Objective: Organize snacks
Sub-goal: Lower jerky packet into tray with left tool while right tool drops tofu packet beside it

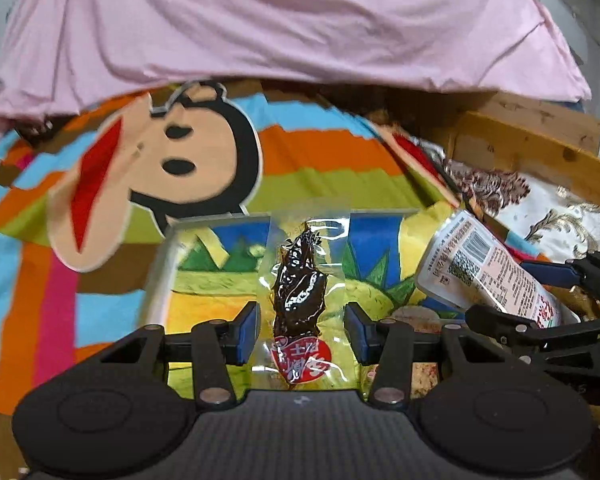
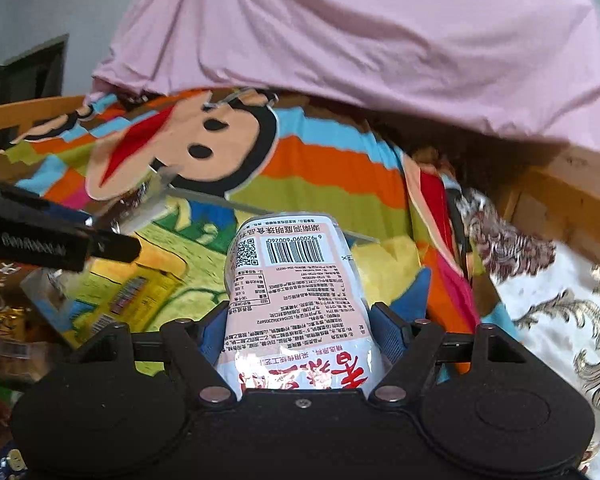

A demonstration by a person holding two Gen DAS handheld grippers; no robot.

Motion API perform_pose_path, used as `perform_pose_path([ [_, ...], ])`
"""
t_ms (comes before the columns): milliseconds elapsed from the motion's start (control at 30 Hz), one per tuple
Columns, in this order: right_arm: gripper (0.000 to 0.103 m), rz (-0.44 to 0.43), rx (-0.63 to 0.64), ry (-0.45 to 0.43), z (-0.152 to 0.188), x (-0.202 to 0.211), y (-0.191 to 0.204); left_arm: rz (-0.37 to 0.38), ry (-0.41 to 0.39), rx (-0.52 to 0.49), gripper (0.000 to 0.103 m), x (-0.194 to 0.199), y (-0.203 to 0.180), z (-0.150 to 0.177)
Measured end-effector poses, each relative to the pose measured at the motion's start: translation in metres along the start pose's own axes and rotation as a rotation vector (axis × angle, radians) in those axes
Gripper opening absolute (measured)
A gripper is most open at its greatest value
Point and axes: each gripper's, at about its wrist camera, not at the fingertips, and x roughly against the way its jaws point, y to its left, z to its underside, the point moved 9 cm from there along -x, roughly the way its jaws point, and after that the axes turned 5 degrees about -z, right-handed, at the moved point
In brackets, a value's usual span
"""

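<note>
Left gripper [image 1: 302, 330] clamps a clear packet [image 1: 300, 300] of dark snack; right gripper [image 2: 300, 332] clamps a pink-white bag [image 2: 296, 300] — both held above the striped cartoon blanket [image 1: 320, 152].

Your left wrist camera sits just behind the left gripper [image 1: 302, 330] and looks forward and downward along its jaws, close over a clear-wrapped dark snack [image 1: 299, 304] and a tray with a printed landscape [image 1: 204, 264]. Your right wrist camera is mounted the same way behind the right gripper [image 2: 302, 330], close to a pink-labelled packet [image 2: 296, 300] that fills the lower centre. Both views face the striped monkey-print blanket [image 1: 308, 160] and the pink cloth [image 1: 260, 20] above it. The left view catches the right gripper at its right edge; the right view catches the left gripper at its left edge.
</note>
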Motion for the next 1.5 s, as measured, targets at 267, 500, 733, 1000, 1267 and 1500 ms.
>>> perform_pose_path([
  [267, 0.076, 0.006, -0.025, 0.078, 0.015, -0.028, -0.007, 0.022, 0.087, 0.022, 0.051, -0.034, -0.008, 0.02],
  [500, 0.086, -0.005, -0.042, 0.114, 0.02, -0.041, -0.004, 0.058, 0.141, 0.06, 0.052, -0.044, -0.006, 0.029],
  [733, 0.091, 0.034, -0.017, 0.053, 0.008, -0.025, -0.008, 0.069, 0.082, 0.102, 0.079, -0.023, 0.001, 0.019],
  [1000, 0.102, 0.079, -0.053, -0.084, -0.017, 0.019, -0.017, 0.029, -0.022, 0.167, 0.1, 0.019, 0.018, 0.006],
  [1267, 0.102, 0.099, -0.14, -0.197, -0.03, 0.073, -0.018, -0.015, -0.154, 0.173, 0.102, 0.077, 0.026, -0.002],
  [1500, 0.102, 0.099, -0.186, -0.257, -0.029, 0.12, -0.005, -0.059, -0.244, 0.165, 0.102, 0.134, 0.036, 0.003],
])
